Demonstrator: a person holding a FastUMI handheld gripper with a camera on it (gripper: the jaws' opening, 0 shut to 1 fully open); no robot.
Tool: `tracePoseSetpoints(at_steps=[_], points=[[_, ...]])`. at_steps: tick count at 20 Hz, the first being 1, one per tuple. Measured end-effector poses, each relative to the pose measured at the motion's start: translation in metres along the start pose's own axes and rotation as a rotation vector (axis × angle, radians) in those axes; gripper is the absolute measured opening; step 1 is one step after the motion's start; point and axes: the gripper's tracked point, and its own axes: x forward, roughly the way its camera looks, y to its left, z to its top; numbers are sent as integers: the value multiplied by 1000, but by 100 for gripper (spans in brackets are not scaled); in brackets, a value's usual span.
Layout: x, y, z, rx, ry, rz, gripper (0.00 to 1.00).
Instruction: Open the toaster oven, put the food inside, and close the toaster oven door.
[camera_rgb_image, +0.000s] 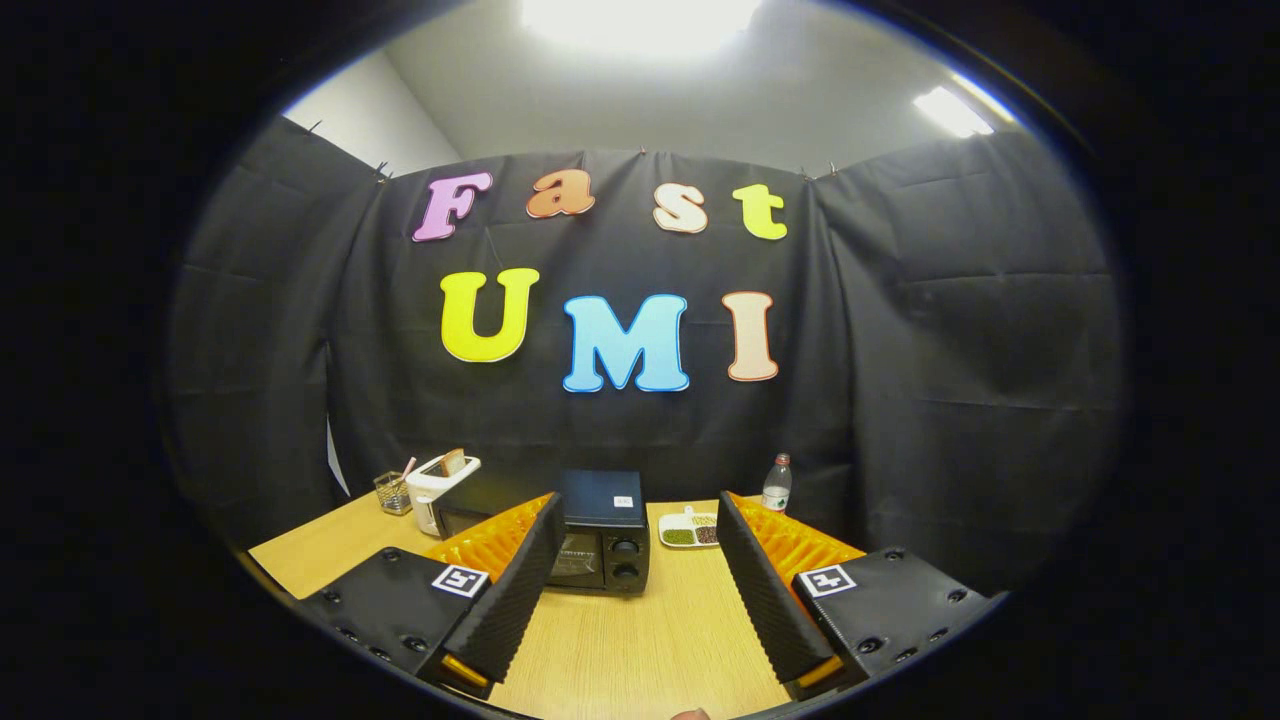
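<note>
A dark toaster oven (603, 535) stands on the wooden table (640, 640) beyond my fingers, its door closed and two knobs on its right side. My left finger (520, 590) hides part of its glass door. To its right lies a white plate of food (688, 530) with green and dark portions, ahead between the fingers. My gripper (635, 520) is open wide, held above the table with nothing between its fingers.
A white pop-up toaster (440, 485) with a slice of bread stands left of the oven, with a small cup of sticks (393, 492) beside it. A water bottle (777, 484) stands at the back right near the black cloth wall.
</note>
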Motion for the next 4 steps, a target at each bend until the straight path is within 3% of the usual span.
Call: tracePoseSetpoints(at_steps=[4], points=[[-1, 3, -3, -4, 10, 9, 97]])
